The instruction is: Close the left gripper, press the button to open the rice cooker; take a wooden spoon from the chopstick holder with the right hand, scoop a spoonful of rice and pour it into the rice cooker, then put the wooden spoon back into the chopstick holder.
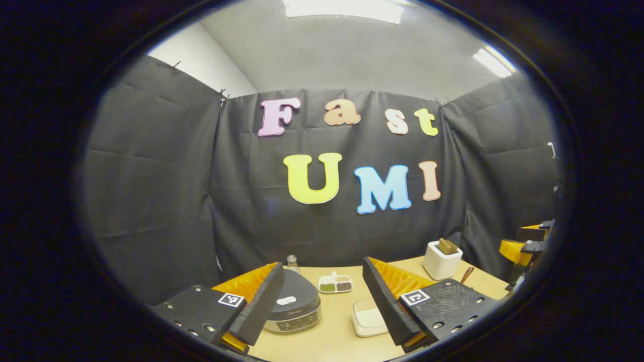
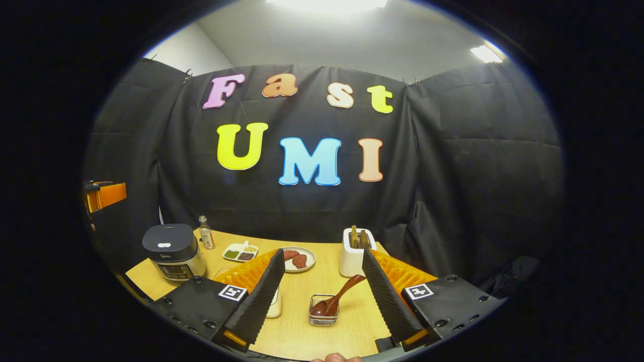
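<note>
From the right gripper view, the cooker (image 2: 173, 251) sat shut at the bench's (image 2: 302, 311) left end. My left hand-held gripper (image 1: 322, 309) hung above the bench, fingers apart, empty. My right hand-held gripper (image 2: 322, 301) was likewise apart; between its fingers the spoon (image 2: 334, 301) leaned in a small glass dish (image 2: 323, 311), with the holder (image 2: 354, 254) behind.

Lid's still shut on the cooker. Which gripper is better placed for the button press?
Left. In the left gripper view the rice cooker sits just beyond the open left gripper. The right gripper faces the spoon, cooker far off.
</note>
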The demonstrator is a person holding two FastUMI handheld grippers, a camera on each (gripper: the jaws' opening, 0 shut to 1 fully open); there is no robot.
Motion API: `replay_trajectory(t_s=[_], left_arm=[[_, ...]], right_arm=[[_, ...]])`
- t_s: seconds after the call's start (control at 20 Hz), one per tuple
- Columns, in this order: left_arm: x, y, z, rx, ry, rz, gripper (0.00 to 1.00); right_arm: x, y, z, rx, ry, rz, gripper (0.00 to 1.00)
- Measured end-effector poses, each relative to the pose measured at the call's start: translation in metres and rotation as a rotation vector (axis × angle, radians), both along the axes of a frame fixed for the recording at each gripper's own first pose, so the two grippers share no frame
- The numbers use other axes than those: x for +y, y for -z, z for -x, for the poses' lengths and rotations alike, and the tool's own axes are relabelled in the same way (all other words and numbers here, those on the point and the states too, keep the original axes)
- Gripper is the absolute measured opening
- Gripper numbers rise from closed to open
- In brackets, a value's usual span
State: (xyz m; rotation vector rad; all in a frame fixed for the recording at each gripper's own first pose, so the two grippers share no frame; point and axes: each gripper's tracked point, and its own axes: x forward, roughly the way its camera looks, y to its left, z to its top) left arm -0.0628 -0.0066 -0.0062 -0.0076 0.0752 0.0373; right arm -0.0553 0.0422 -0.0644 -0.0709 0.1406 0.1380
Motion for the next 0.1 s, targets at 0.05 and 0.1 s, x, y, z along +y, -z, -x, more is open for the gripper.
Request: replay_trajectory(t_s=[0.05,0.1], left_arm=[[-0.0019,0.0010,-0.0015,0.002,0.003,0.002,0.96],[-0.0032,0.0020,-0.0028,0.005,0.004,0.000,0.96]], right_arm=[[0.0043,-0.0024,-0.0023,-0.007,-0.008,-0.004,0.98],[0.0080,-0.0032,-0.0033,-0.013,-0.017,-0.011,0.93]])
